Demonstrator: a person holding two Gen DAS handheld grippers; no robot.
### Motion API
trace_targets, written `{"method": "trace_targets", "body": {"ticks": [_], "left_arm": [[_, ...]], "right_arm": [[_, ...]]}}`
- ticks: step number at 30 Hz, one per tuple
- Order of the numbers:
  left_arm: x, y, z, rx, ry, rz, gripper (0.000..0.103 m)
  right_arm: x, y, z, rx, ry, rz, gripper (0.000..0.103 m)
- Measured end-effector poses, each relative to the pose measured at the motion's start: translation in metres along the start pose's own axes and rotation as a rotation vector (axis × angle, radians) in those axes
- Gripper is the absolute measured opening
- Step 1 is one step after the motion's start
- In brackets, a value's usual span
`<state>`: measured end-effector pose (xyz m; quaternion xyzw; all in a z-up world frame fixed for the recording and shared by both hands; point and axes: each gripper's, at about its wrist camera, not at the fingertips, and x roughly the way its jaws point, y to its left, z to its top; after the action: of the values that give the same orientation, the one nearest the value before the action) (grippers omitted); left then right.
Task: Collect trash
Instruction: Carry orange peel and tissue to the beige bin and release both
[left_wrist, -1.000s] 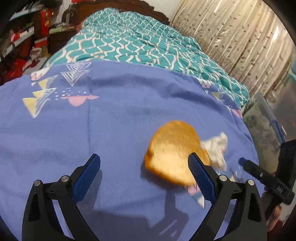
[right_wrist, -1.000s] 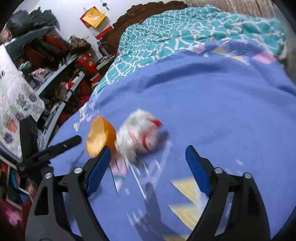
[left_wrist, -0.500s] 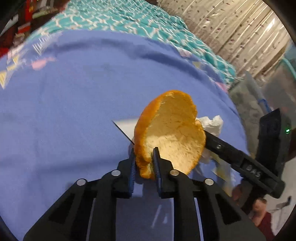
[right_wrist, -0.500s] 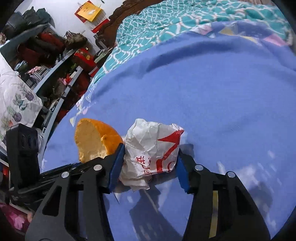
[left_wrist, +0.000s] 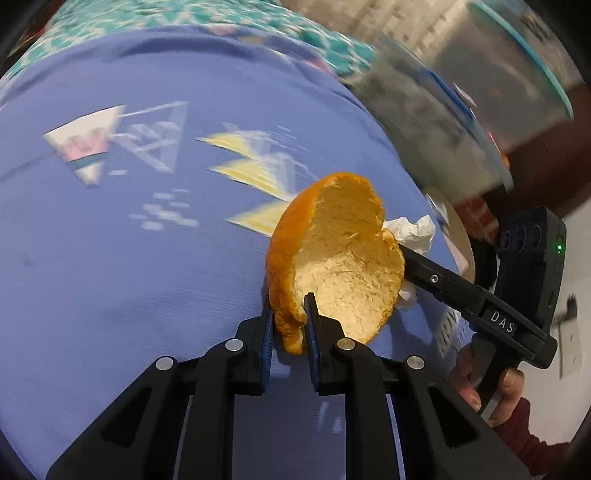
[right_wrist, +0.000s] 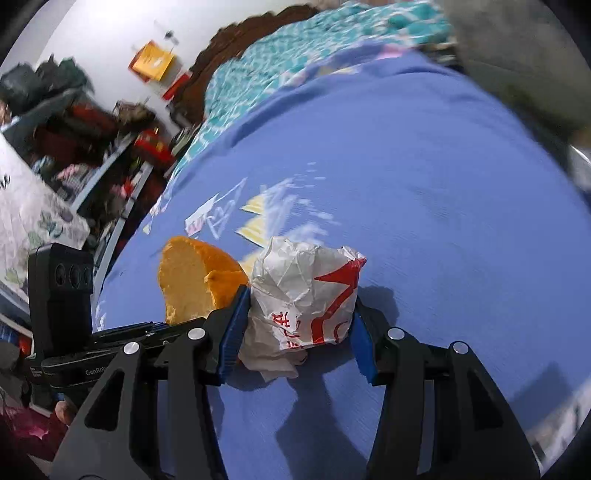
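Between left tool (left_wrist: 289, 325) pads: orange peel (left_wrist: 332, 266) rim, clamped.

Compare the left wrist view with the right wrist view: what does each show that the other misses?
Only the left wrist view: the left gripper pinching the orange peel, and a clear bin.
Only the right wrist view: the right gripper clamping the crumpled wrapper, red print visible, and cluttered shelves.
Both: peel, wrapper, blue bedsheet.
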<state>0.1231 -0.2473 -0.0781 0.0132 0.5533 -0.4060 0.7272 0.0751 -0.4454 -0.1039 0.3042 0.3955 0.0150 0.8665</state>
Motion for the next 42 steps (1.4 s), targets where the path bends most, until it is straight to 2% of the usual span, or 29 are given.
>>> {"method": "trace_targets", "body": {"ticks": [1,3,5,9,11,12,15,16,18,23,25,26,27,28,30,31,35,37,42], "left_arm": [[0.005,-0.009,-0.001,0.017,0.010,-0.002,0.014],[0.020,-0.038,-0.002,0.065,0.041,-0.009,0.014],[0.034,-0.062,0.000,0.104,0.067,-0.016,0.014],[0.066,-0.116,0.010,0.199,0.113,-0.019,0.015],[0.081,-0.139,0.020,0.241,0.123,-0.020,0.015],[0.088,-0.153,0.024,0.264,0.127,-0.022,0.015],[0.106,-0.186,0.036,0.314,0.133,-0.033,0.015],[0.115,-0.202,0.042,0.340,0.133,-0.041,0.015],[0.130,-0.223,0.053,0.367,0.137,-0.050,0.015],[0.168,-0.262,0.078,0.385,0.163,-0.072,0.015],[0.182,-0.278,0.084,0.411,0.156,-0.056,0.018],[0.189,-0.282,0.085,0.415,0.165,-0.045,0.023],[0.197,-0.284,0.087,0.414,0.186,-0.044,0.041],[0.200,-0.283,0.087,0.406,0.189,-0.041,0.051],[0.200,-0.283,0.085,0.406,0.180,-0.044,0.051],[0.198,-0.281,0.083,0.414,0.183,-0.051,0.051],[0.181,-0.269,0.075,0.433,0.160,-0.040,0.053],[0.172,-0.265,0.071,0.441,0.136,-0.032,0.059],[0.145,-0.247,0.050,0.482,0.095,-0.004,0.062]], "right_arm": [[-0.023,-0.021,-0.010,0.035,-0.042,-0.014,0.053],[-0.033,-0.030,-0.015,0.050,-0.057,-0.019,0.053],[-0.064,-0.064,-0.025,0.110,-0.111,-0.032,0.053],[-0.091,-0.094,-0.029,0.157,-0.166,-0.059,0.053],[-0.114,-0.123,-0.028,0.199,-0.224,-0.088,0.053],[-0.114,-0.123,-0.028,0.199,-0.224,-0.088,0.053],[-0.139,-0.154,-0.023,0.250,-0.283,-0.106,0.053],[-0.156,-0.174,-0.017,0.267,-0.327,-0.137,0.053],[-0.160,-0.181,-0.013,0.273,-0.340,-0.149,0.053],[-0.185,-0.224,0.007,0.326,-0.407,-0.192,0.053],[-0.190,-0.237,0.017,0.331,-0.419,-0.218,0.058],[-0.188,-0.242,0.023,0.329,-0.416,-0.242,0.061],[-0.183,-0.246,0.029,0.325,-0.403,-0.275,0.074],[-0.174,-0.254,0.037,0.322,-0.366,-0.325,0.080],[-0.161,-0.259,0.044,0.313,-0.324,-0.386,0.080],[-0.161,-0.259,0.044,0.313,-0.324,-0.386,0.080],[-0.180,-0.257,0.032,0.322,-0.420,-0.419,0.081],[-0.185,-0.256,0.025,0.341,-0.448,-0.413,0.081],[-0.192,-0.250,0.007,0.372,-0.458,-0.393,0.081]]}}
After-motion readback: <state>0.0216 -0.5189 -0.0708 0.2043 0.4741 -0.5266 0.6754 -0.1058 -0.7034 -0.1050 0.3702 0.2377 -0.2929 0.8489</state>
